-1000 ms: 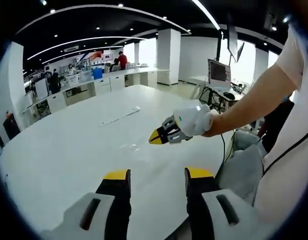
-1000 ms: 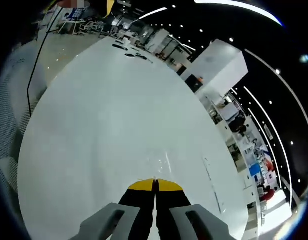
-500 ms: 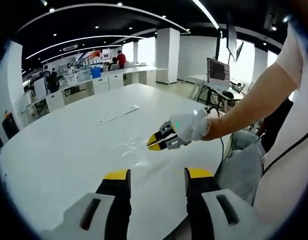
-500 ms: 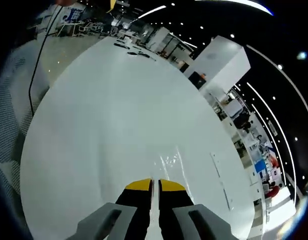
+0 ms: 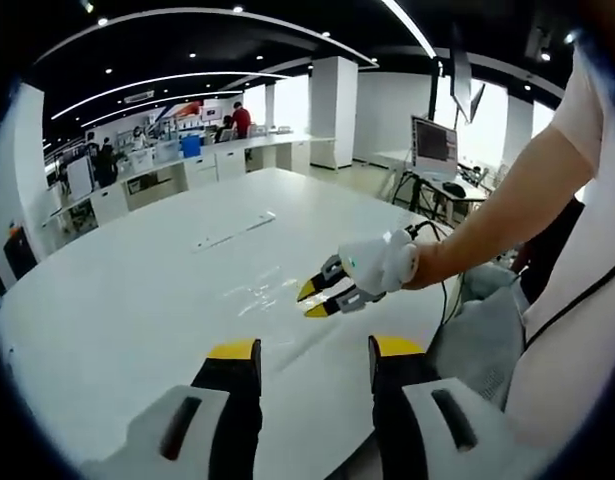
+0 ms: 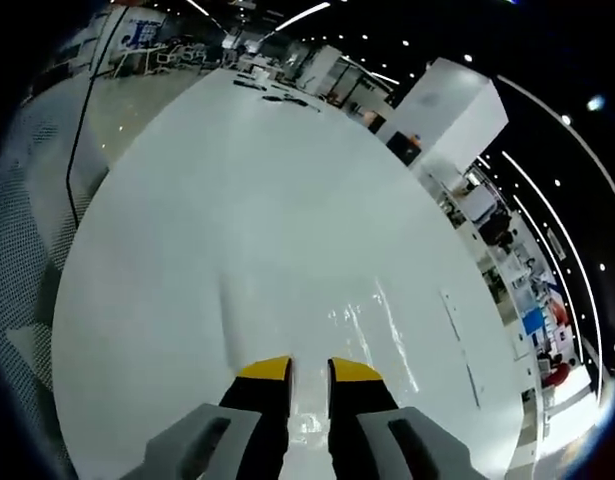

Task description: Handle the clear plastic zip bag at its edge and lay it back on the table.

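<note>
The clear plastic zip bag [image 5: 255,291] lies flat on the white table [image 5: 137,300], showing as faint glints. My right gripper [image 5: 314,300], held by a person's hand, hovers just right of the bag, open, with nothing between its yellow tips. In the right gripper view the bag [image 6: 375,318] spreads ahead of and under the open right gripper [image 6: 309,369]. My left gripper [image 5: 315,349] stands open near the table's front edge, well short of the bag.
A long white strip [image 5: 237,232] lies farther back on the table. A monitor [image 5: 437,148] and cables stand off the right edge. The person's arm [image 5: 507,205] reaches in from the right. Small dark items [image 6: 257,80] sit at the table's far end.
My right gripper has gone from shut to open and dropped lower toward the table, letting go of the bag's edge. The bag now lies spread flat. The left gripper has not moved.
</note>
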### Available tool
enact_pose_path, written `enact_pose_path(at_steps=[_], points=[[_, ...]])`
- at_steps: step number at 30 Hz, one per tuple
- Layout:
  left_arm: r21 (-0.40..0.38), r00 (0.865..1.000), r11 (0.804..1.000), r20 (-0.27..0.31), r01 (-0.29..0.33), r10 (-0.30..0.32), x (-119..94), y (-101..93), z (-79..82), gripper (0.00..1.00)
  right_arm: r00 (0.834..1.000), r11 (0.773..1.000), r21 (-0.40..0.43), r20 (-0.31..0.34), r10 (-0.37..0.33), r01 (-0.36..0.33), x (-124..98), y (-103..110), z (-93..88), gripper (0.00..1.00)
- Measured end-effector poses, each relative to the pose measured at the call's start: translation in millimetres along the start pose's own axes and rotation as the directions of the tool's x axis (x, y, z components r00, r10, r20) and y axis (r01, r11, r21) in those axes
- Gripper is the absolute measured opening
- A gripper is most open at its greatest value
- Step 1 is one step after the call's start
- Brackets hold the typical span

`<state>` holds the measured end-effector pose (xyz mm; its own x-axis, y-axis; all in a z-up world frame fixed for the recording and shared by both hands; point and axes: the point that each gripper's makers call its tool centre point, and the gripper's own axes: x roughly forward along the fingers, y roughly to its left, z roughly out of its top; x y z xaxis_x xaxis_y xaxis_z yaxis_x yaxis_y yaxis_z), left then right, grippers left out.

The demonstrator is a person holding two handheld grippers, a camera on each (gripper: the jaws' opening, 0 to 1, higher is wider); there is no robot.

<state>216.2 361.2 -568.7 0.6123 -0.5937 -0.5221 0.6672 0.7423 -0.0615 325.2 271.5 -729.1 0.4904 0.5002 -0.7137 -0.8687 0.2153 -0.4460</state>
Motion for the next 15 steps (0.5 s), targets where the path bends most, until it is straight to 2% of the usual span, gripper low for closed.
enact_pose_path(at_steps=[15], points=[[0.005,1.0,1.0,0.002,0.0,0.0,-3,-3.4,-1.8,0.41,0.999,0.999,-0.001,-0.015,0.045,-0.045,-3,19,-5.1,0.17]])
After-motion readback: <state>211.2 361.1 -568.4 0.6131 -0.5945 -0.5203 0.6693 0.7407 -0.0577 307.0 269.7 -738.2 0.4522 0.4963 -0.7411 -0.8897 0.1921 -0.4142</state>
